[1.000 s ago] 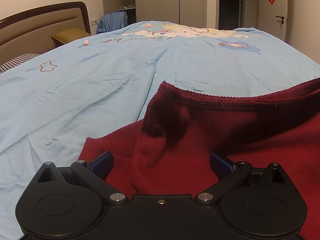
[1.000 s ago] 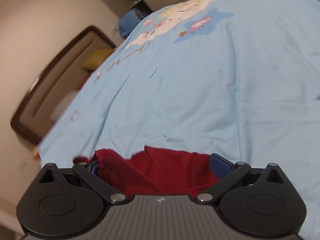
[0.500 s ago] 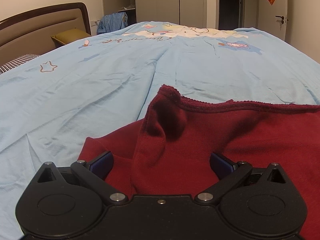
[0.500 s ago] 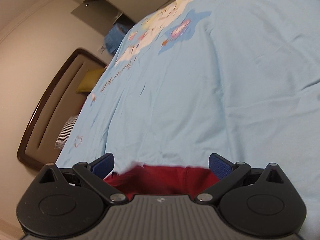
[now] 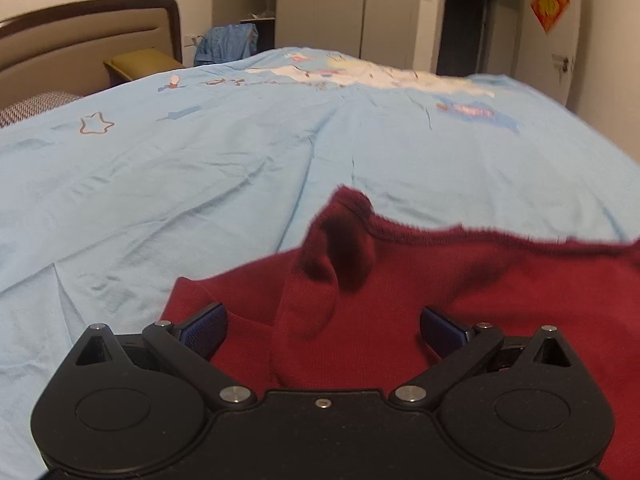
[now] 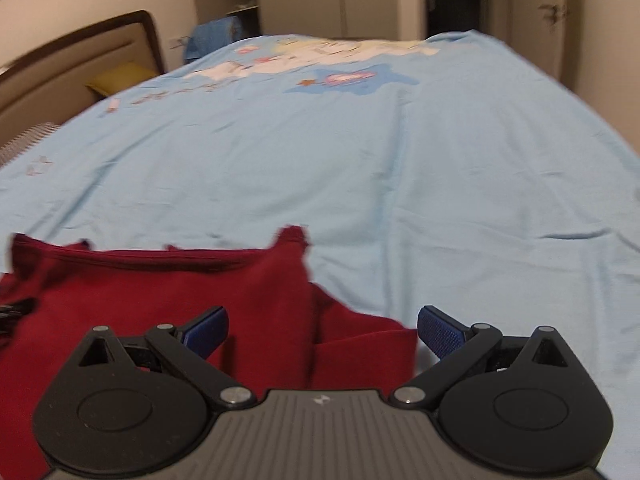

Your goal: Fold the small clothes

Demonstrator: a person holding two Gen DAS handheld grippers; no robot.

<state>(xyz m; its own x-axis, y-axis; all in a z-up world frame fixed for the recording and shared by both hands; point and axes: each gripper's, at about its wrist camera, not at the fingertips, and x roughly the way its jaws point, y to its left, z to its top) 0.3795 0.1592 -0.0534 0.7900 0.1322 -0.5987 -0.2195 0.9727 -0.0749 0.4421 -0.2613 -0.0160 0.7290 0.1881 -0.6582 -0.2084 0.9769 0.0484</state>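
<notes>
The garment (image 5: 480, 300), a dark red knit, runs off the right edge of the left view and under both claws' housings, so its full shape can't be made out; the far hem is blurred. It lies on the bed's blue sheet (image 5: 200, 184), one corner bunched upward. Left claw (image 5: 323, 326) stands wide apart over it, gripping nothing. Right claw (image 6: 323, 326) is spread too, over the garment's right edge.

We see a wide bed (image 5: 280, 152) covered by a wrinkled light-blue cotton sheet with cartoon prints toward the top of the frame. A dark red knitted garment (image 5: 460, 296) (image 6: 168, 300) lies directly on it, lower frame.
</notes>
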